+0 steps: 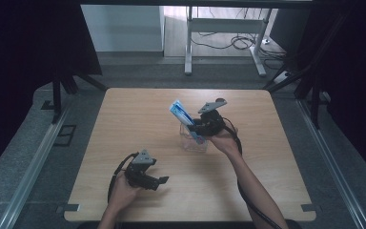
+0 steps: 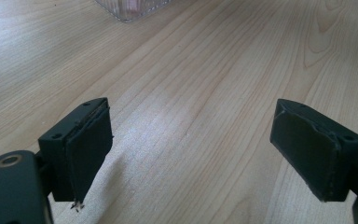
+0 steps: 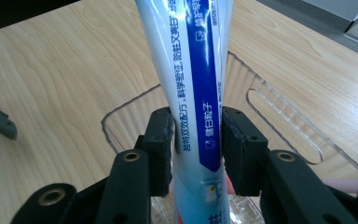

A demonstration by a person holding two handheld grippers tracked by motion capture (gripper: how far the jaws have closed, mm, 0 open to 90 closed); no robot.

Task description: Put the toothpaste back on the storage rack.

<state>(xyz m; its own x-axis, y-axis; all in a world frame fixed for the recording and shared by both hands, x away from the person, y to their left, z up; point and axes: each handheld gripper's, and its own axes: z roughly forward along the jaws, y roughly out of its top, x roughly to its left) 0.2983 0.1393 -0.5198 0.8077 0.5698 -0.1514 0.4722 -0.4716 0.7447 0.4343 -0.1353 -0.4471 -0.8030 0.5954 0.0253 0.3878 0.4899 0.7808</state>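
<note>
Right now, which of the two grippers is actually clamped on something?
The right gripper: its jaws press both sides of the toothpaste tube over the clear container. The left gripper stands open above bare table.

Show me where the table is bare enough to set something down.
The table is bare across its whole left half, from the far edge down to the left gripper, and along the far right edge. It is crowded at the middle, where the right gripper clamps the toothpaste tube over the clear container.
</note>
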